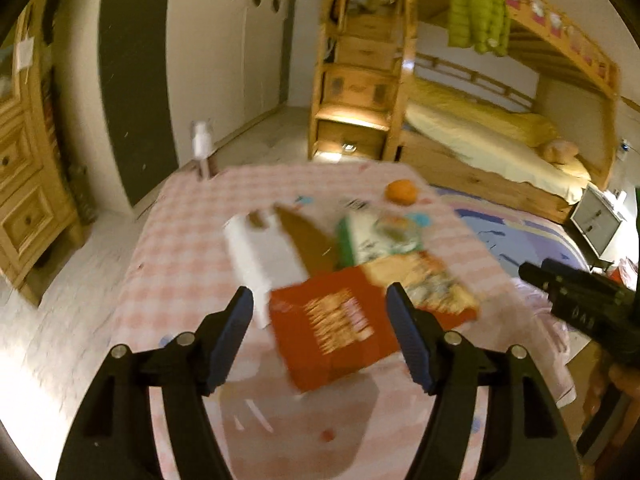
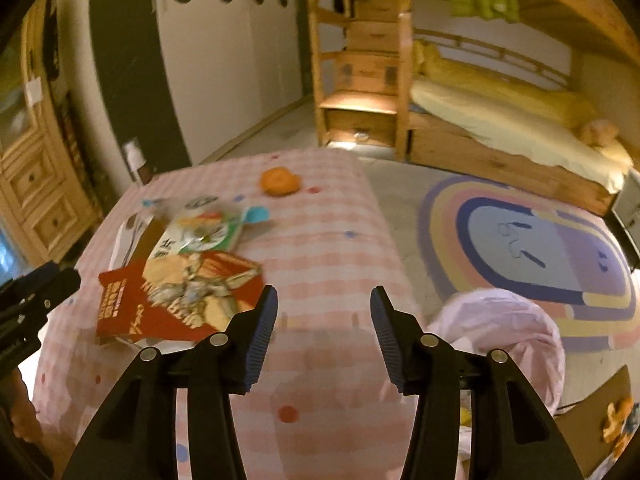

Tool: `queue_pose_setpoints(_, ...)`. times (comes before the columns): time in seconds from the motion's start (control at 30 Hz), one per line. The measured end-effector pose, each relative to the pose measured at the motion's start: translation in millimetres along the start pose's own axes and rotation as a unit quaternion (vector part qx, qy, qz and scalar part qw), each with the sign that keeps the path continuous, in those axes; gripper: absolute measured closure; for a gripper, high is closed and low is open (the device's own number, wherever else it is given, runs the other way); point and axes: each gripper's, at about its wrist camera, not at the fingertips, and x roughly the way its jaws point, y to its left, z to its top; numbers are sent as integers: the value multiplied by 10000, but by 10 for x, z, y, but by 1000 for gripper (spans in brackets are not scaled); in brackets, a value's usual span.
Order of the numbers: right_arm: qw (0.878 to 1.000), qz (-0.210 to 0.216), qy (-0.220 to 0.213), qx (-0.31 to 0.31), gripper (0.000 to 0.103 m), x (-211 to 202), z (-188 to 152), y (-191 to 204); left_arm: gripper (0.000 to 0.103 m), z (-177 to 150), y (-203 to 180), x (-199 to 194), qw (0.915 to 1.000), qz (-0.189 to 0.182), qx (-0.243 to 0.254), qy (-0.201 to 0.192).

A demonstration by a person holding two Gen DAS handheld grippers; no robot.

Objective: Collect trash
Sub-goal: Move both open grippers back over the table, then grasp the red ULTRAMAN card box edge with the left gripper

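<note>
bunk bed [image 1: 500, 120]: biggest thing we've got, wooden, against the far wall, yellow bedding on the lower bunk and a green puffer jacket [image 1: 478, 12] hanging off the top rail.
wardrobe [image 1: 224, 40]: white doors with round holes, far left of the bed's wooden steps.
rug [image 2: 540, 256]: rainbow-ringed oval on the floor between the table and the bed.
table [image 2: 320, 248]: pink checked cloth with coloured dots, right under both our grippers.
bin bag [image 2: 516, 340]: pale pink liner, mouth open, just off the table's right edge in the right wrist view.
left gripper [image 1: 320, 312]: jaws stand wide, nothing between the pads; it hangs over the red packet without touching it as far as we can tell.
right gripper [image 2: 324, 312]: jaws part open and empty, over bare cloth just right of the trash pile.
red packet [image 1: 332, 328]: flat red wrapper with yellow print, nearest piece of the trash, lying on the cloth.
printed wrappers [image 2: 200, 264]: a green-and-white one and a red-and-cream one, overlapping each other and the red packet, left-centre of the table. Pretty blurry, so we can't read anything.
white paper [image 1: 256, 256]: pale sheet at the left of the pile, partly under a brown piece.
orange [image 2: 280, 181]: sits alone toward the table's far edge, well apart from the wrappers.
</note>
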Motion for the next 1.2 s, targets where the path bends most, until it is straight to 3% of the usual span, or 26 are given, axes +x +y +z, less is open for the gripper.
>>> queue_pose_setpoints(0.1,9997,162,141,62,65,96,24,66,36,-127,67,-22,9998,-113,86,165)
queue_pose_setpoints(0.2,9992,233,304,104,69,209,39,122,36,-217,63,-25,9990,-182,285,282)
queue_pose_setpoints(0.57,9961,258,843,-6,69,434,-47,238,36,-389,-50,222,9951,13,640,752)
queue_pose_setpoints(0.73,9921,710,949,-404,69,341,-136,329,36,-343,26,372,9944,313,401,922)
queue_pose_setpoints(0.9,9850,1239,952,-736,69,233,-184,414,36,-191,182,381,9950,678,-16,730)
queue_pose_setpoints(1.03,9900,1015,597,-772,69,160,-120,419,36,-117,307,318,9948,777,-333,564)
queue_pose_setpoints(1.1,9916,872,493,-823,70,206,-47,427,36,-119,328,298,9953,635,-433,584)
queue_pose_setpoints(1.2,9937,763,422,-710,87,341,98,417,36,-198,282,260,9959,457,-389,675)
